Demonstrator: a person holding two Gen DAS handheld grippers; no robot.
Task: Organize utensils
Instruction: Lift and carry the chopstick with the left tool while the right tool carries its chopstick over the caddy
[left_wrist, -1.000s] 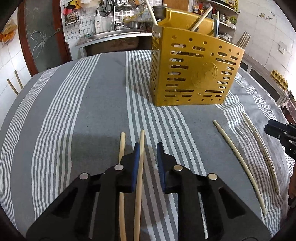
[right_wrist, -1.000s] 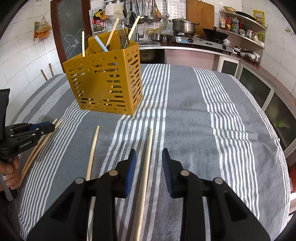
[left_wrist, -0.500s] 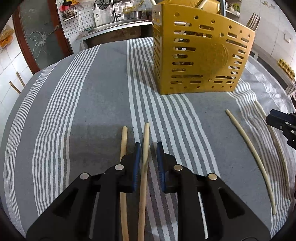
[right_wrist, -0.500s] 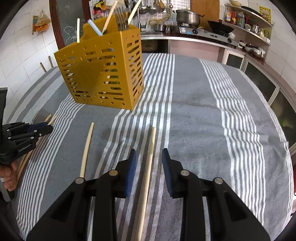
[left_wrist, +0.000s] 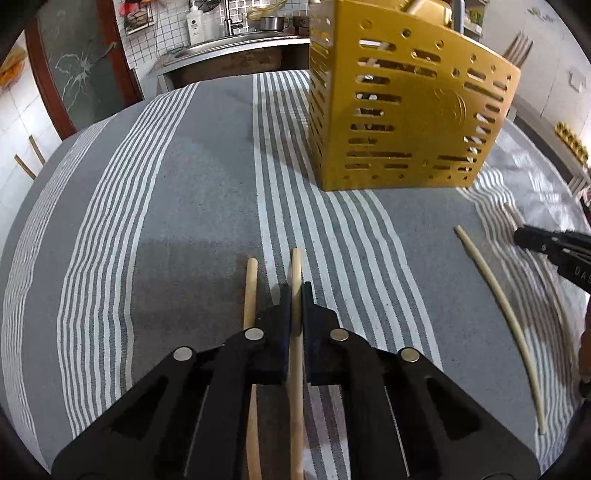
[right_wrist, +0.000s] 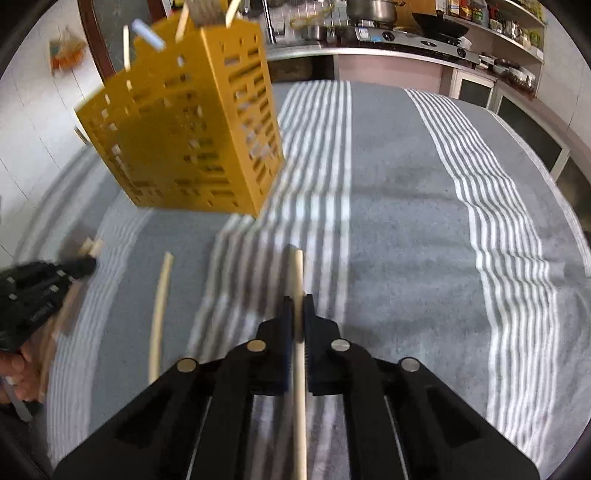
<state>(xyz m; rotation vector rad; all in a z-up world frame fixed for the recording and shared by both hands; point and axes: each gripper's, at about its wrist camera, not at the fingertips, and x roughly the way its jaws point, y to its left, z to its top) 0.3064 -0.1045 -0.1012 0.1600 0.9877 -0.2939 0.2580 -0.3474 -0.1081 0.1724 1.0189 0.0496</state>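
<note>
left wrist view: our left gripper (left_wrist: 296, 295) has just closed its blue-padded jaws on a pale wooden chopstick (left_wrist: 296, 266) lying on the grey cloth with white stripes (left_wrist: 166, 221); a second wooden chopstick (left_wrist: 250, 291) lies just beside it, outside the jaws; the yellow perforated plastic utensil holder (left_wrist: 402, 114) stands further off, and a thin cream curved stick (left_wrist: 498, 306) lies to the right.

right wrist view, somewhat blurred: our right gripper (right_wrist: 297, 306) has likewise just closed, pinching another pale wooden stick (right_wrist: 297, 273); the yellow holder (right_wrist: 184, 140), with utensils upright in it, sits ahead to the left.
</note>
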